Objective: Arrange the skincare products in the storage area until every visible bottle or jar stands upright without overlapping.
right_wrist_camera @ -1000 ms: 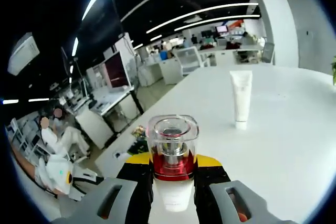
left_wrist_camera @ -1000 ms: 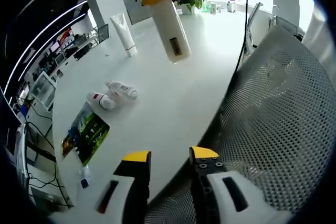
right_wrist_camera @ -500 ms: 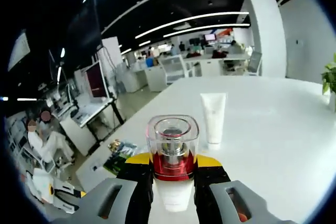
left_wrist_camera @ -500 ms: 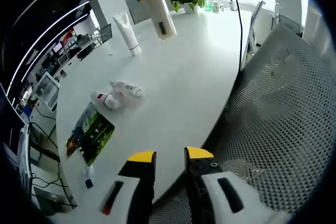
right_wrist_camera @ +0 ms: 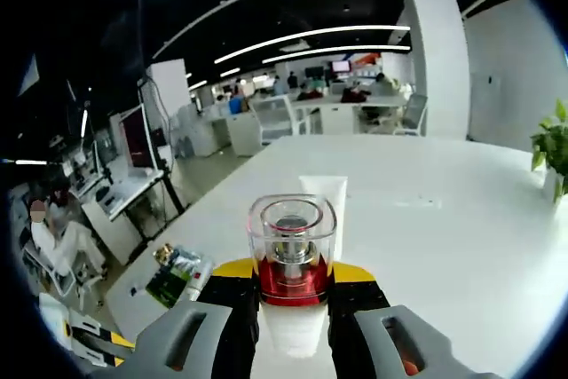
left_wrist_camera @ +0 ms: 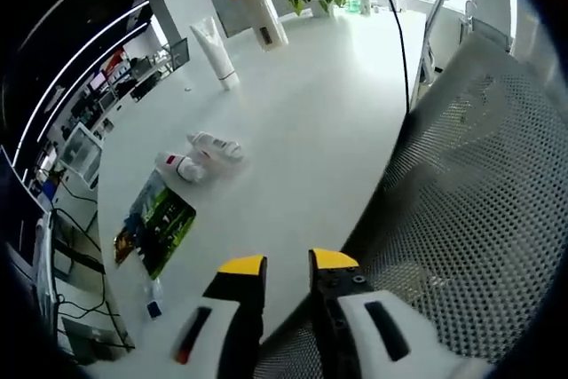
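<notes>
Left gripper view: we hold our left gripper (left_wrist_camera: pixel 275 264) low at the white table (left_wrist_camera: pixel 302 130) edge, jaws nearly together around nothing, while our right gripper (right_wrist_camera: pixel 291 272) pinches the pump bottle (left_wrist_camera: pixel 263 15) by its clear-capped neck, aloft over the far end. One white tube (left_wrist_camera: pixel 213 55) stands upright. Two small bottles (left_wrist_camera: pixel 202 155) lie on their sides, touching, beside a green packet (left_wrist_camera: pixel 153 224). By our reckoning, most of the job remains.

Open office, curved ceiling lights (right_wrist_camera: pixel 311 42)
</notes>
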`<state>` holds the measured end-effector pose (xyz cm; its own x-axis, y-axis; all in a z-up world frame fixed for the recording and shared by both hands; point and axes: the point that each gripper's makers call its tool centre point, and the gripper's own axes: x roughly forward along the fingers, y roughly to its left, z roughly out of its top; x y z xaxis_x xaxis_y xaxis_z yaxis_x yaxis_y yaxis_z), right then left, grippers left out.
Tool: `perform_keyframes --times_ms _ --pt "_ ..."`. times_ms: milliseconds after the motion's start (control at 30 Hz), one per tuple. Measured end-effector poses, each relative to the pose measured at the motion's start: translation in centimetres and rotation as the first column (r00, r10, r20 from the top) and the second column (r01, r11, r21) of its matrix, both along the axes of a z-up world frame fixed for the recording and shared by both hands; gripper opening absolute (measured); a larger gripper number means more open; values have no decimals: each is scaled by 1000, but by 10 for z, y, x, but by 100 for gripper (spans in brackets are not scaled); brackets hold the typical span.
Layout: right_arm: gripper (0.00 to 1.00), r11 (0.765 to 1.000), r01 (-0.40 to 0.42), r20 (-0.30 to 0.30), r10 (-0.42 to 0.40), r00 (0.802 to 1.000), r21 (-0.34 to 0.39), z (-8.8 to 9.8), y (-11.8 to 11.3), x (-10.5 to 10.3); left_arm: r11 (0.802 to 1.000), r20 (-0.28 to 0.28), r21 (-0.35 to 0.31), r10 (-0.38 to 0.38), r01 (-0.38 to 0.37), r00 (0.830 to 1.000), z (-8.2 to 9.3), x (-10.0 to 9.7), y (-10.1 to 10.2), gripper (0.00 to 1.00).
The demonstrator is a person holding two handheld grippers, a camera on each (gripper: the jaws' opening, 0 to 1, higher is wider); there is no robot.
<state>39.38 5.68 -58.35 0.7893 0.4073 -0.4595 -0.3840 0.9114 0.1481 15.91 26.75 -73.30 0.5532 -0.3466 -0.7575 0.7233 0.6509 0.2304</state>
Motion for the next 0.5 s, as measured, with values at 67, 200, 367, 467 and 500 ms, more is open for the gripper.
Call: perform_keyframes --times_ms 67,200,367,467,500 --pt "24 1000 1 0 -1 1000 -5 0 0 3 1000 -1 3 -2 2 1000 0 0 0 15" --pt "24 1000 6 2 -6 1000 -17 0 -3 7 1000 -2 3 1 -1 1000 -1 0 1 15" --pt "24 999 11 -2 -11 1000 -48 -3 -8 13 1000 2 10 7 -7 1000 0 1 3 14" --pt "24 998 24 -4 -24 1000 -51 -4 -13 17 1000 8 14 13 -13 1000 0 2 4 13" --pt "24 998 30 -5 -30 1000 -48 -5 -14 18 1000 12 18 13 -13 1000 0 3 5 12"
